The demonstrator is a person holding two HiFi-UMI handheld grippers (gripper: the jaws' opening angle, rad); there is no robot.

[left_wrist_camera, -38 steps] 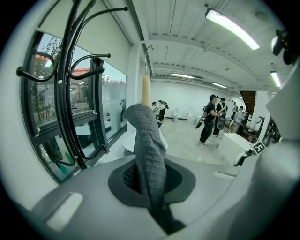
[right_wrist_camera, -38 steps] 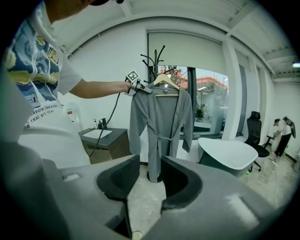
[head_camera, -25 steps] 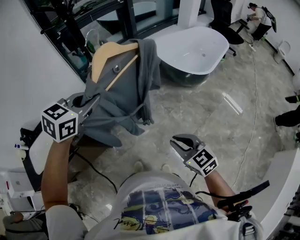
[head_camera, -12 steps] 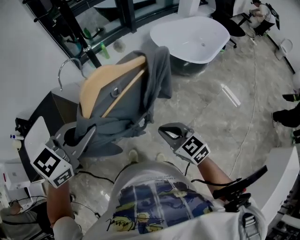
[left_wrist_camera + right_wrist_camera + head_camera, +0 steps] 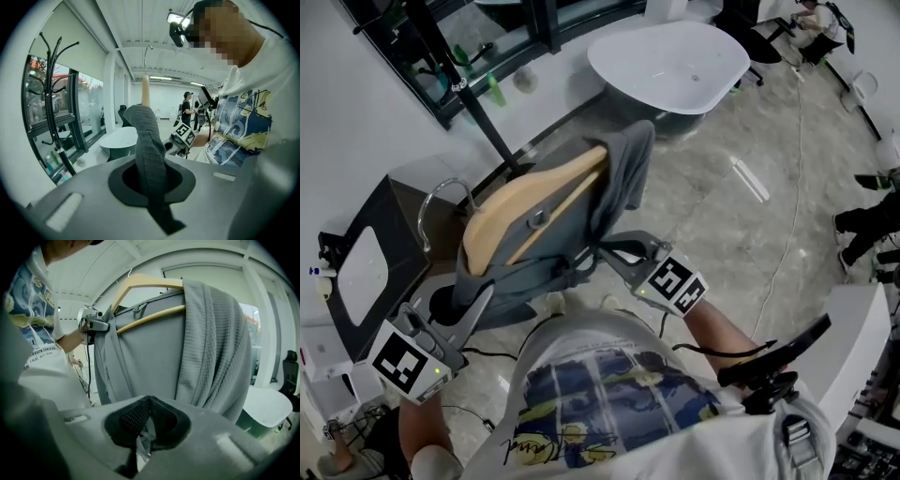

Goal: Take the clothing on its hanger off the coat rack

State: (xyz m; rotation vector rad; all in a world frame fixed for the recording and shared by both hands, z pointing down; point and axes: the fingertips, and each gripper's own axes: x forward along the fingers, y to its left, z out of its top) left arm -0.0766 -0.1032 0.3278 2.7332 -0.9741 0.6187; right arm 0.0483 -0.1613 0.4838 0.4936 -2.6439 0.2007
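Grey garment (image 5: 623,173) on its wooden hanger (image 5: 530,202) hangs in the air in front of the person, hook (image 5: 441,192) free and well apart from the coat rack (image 5: 483,122). Left hand-held gripper (image 5: 476,302) is clamped on a fold of the grey cloth. Right hand-held gripper (image 5: 617,251) has just been closing and now pinches a thin strip of the garment. Lift-off looks done. Carry it level with both grips firm, since neither seems to hold the wood and the hanger could slip out.
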